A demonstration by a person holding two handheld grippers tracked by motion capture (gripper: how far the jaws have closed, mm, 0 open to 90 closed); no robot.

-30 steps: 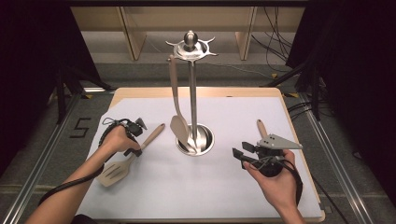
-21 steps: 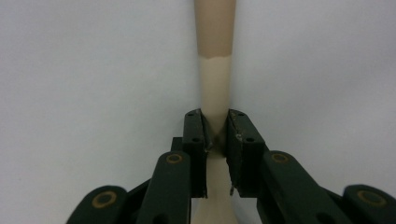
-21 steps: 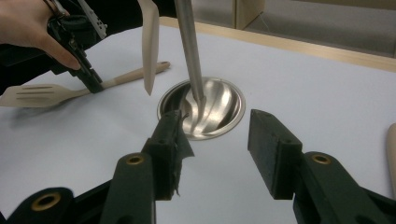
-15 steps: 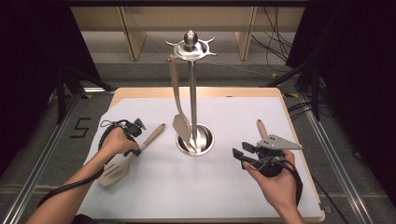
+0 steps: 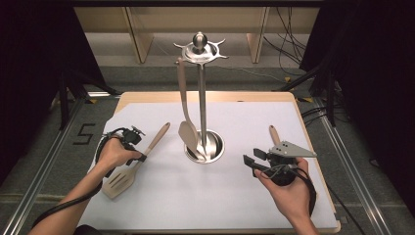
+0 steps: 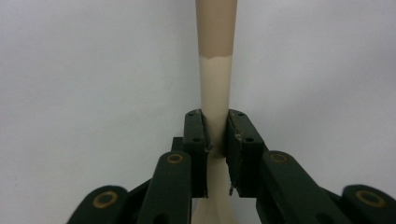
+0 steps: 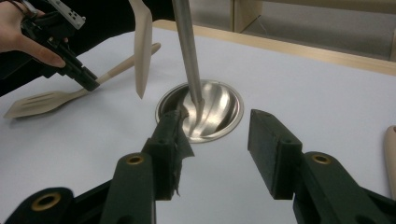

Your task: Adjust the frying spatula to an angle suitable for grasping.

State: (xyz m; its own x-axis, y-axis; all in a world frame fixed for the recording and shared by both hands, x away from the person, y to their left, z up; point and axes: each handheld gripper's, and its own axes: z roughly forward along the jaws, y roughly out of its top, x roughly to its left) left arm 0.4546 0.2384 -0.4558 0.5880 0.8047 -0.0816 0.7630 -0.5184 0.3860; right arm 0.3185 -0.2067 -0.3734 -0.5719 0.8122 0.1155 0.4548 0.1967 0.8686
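A beige slotted spatula [image 5: 120, 180] lies flat on the white table cover at the left, handle pointing up-right. My left gripper [image 5: 141, 157] is shut on its thin neck [image 6: 215, 116]; the other camera shows the same grip [image 7: 91, 85]. A steel utensil stand [image 5: 200, 88] rises from a round base [image 7: 219, 109] at the table's middle. A beige spoon-like utensil [image 5: 186, 112] hangs from its top hooks. My right gripper [image 5: 249, 161] hovers right of the base, open and holding nothing [image 7: 217, 154].
Another wooden-handled utensil [image 5: 274, 134] lies behind the right gripper, its handle end at the frame edge [image 7: 391, 154]. The white cover [image 5: 205, 196] spreads over a wooden tabletop [image 5: 337, 223]. Shelving and cables stand beyond the far edge.
The left hand has dropped slightly toward the spatula's neck. The right hand and the stand have stayed still.
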